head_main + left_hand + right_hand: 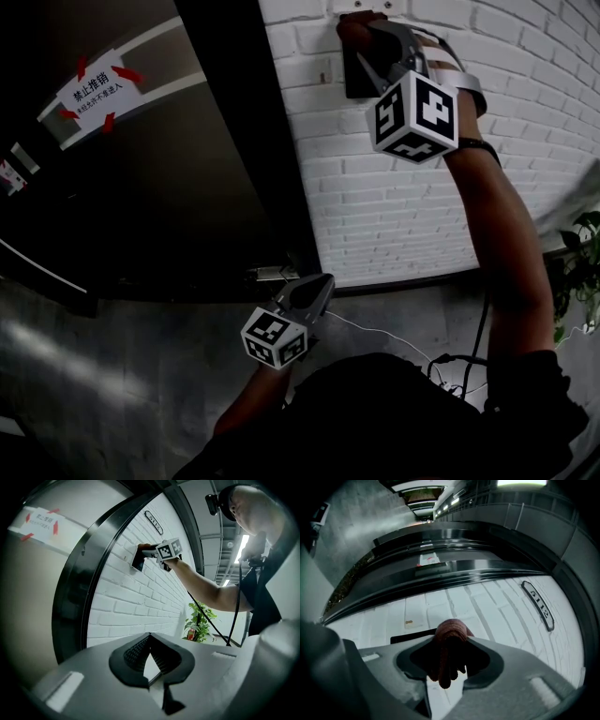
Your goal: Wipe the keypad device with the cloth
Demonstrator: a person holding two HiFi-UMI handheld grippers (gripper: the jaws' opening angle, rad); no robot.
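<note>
Right gripper view: we see our right claw (449,645) pinching the reddish cloth (450,630), its bunched end against the dark keypad device (408,638) just ahead of the claw, on the white brick wall (497,606). Our left claw (150,639) sits pressed together, empty, with the keypad device well above it.

The grey left tool (317,284) and right tool (368,45) carry black-and-white marker cubes (415,117). The person wears a black wristband (478,143) and a dark top (394,422).
</note>
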